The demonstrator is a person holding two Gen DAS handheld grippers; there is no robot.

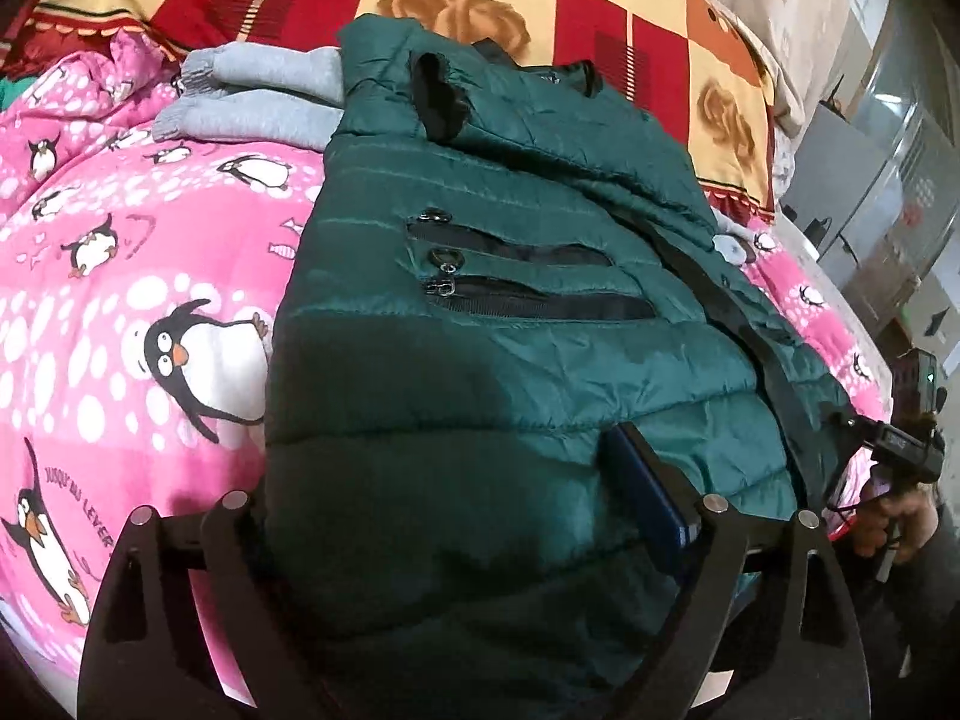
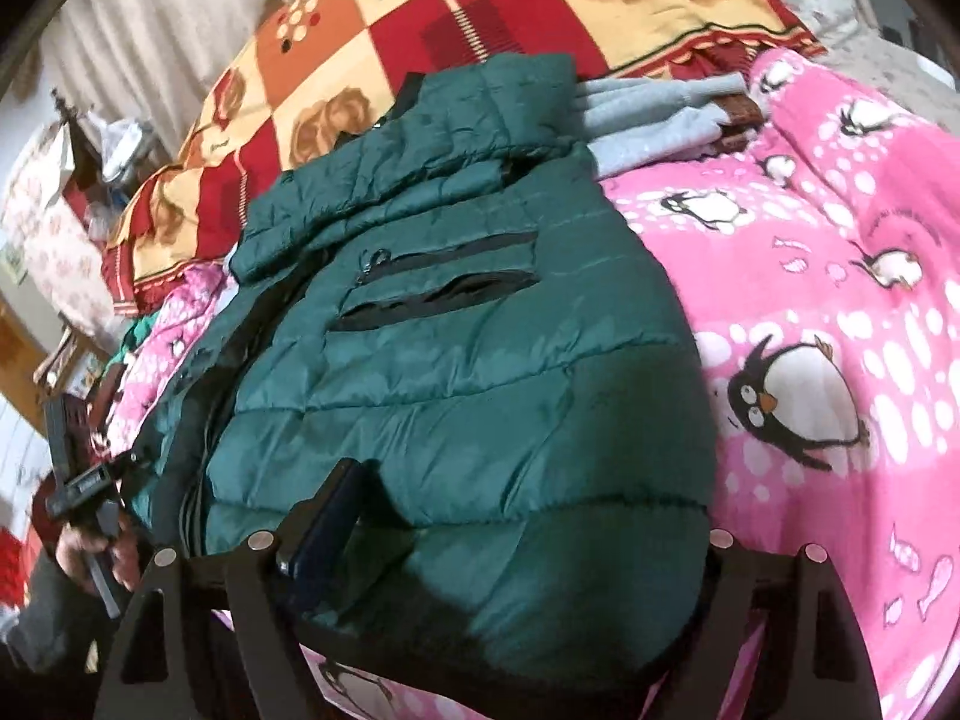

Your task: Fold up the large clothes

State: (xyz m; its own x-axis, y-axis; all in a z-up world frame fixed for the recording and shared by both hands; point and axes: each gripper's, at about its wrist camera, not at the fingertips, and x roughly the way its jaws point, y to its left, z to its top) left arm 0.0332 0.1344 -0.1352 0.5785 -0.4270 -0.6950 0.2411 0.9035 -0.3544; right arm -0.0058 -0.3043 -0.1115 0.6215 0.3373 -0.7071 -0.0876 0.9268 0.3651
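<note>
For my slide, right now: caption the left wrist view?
Left gripper straddles green quilted jacket's hem on pink penguin blanket.

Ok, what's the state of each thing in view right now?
Dark green quilted puffer jacket: partly folded on the bed, both chest pocket zips open.
Left gripper: open, fingers straddling the jacket hem.
Right gripper: open, straddling the hem.
Grey knit sweatshirt: bunched behind the jacket.
Pink penguin-print blanket: spread underneath.

Both tongs [image 1: 474,516] [image 2: 504,534] wide apart.

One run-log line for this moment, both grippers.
task: fold large clothes | item: green puffer jacket on penguin blanket | left gripper: straddles hem | right gripper: straddles hem | grey garment: behind
</note>
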